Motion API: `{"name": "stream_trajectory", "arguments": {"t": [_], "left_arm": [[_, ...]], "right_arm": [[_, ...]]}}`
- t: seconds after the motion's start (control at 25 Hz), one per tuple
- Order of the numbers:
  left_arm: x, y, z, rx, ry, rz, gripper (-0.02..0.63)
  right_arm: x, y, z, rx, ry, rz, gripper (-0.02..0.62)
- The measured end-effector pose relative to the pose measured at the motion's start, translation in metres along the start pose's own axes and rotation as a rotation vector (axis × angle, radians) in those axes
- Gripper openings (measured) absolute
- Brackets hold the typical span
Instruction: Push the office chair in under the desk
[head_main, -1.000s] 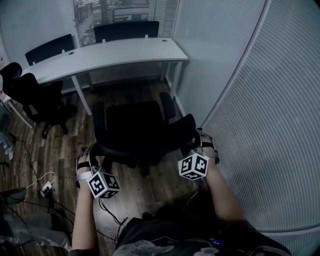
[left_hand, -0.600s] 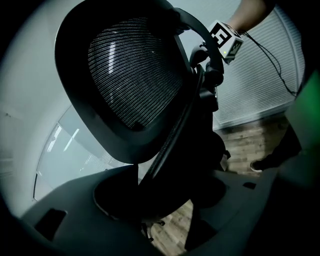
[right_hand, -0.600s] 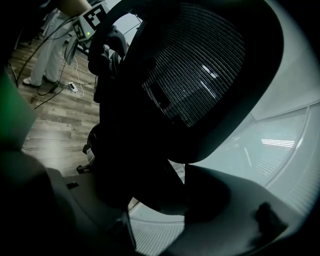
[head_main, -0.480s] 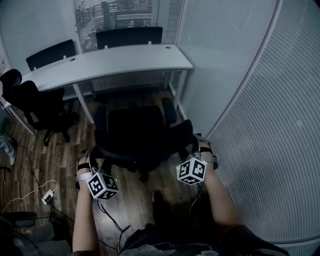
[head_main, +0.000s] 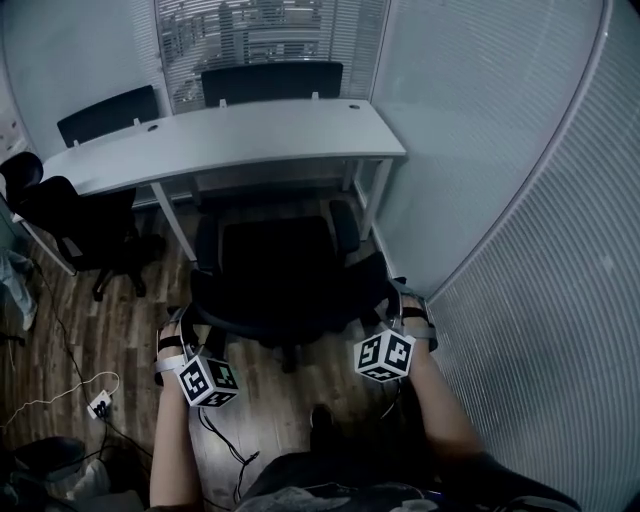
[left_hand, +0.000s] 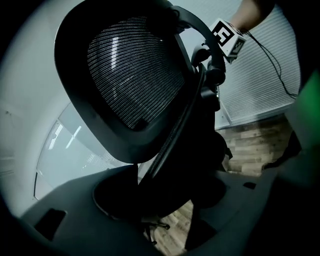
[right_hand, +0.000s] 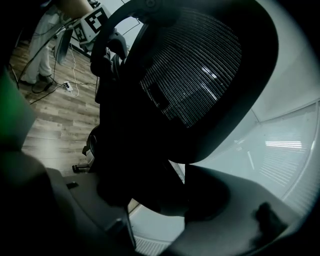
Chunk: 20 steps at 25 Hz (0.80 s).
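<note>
Both pairs of jaws stand wide yet gripping, each closed on one side of the office chair (head_main: 275, 265) at its backrest. On my left gripper (left_hand: 166, 200) the dark rim of the mesh backrest (left_hand: 135, 70) curves down and runs straight into the gap. It fills the gap from one jaw to the other, with only a sliver of wood floor (left_hand: 255, 145) showing beyond it. On my right gripper (right_hand: 156, 202) it is the mirror of that: the rim drops between the jaws and the black frame fills the space (so dark there that I cannot pick out the pads themselves). Across the backrest from my left gripper I see the other one's marker cube (left_hand: 227, 37), up by the top corner of the frame. From the head view my two grippers sit at the left and right ends of the backrest's top edge, on the side nearest me, and the seat beyond them points at the desk (head_main: 250, 135). The chair stands on the floor before the desk's right half, its armrests (head_main: 343, 225) near the desk legs (head_main: 378, 195). Its seat front is close to the desk's near edge but not under the top. Two other black chairs (head_main: 270, 80) stand behind the desk, and a third chair (head_main: 75, 215) stands at its left end.
</note>
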<state>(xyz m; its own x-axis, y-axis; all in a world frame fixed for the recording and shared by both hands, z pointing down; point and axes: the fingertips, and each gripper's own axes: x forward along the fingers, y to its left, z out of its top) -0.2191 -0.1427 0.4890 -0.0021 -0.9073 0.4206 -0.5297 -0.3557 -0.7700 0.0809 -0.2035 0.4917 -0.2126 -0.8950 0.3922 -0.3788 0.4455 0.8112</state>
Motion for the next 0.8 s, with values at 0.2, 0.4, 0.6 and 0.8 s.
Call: {"name": "stream_trajectory", "arguments": {"t": [0.2,0.4,0.6,0.8], "left_arm": [[0.038,0.013,0.006,-0.009,0.018,0.007,0.284],[0.075,0.030,0.010,-0.020,0.035,0.023,0.285],[0.109,0.044,0.018,-0.022,0.039,0.032,0.285],[0.140,0.053,0.030,-0.028,0.061,0.035,0.284]], "right_arm": [[0.045,-0.017,0.000,-0.004,0.005,0.016,0.296],[0.088,-0.034,0.005,-0.006,-0.002,0.025,0.296],[0.126,-0.054,0.006,-0.011,-0.023,0.021,0.296],[0.160,-0.073,0.002,-0.019,-0.045,0.021,0.296]]}}
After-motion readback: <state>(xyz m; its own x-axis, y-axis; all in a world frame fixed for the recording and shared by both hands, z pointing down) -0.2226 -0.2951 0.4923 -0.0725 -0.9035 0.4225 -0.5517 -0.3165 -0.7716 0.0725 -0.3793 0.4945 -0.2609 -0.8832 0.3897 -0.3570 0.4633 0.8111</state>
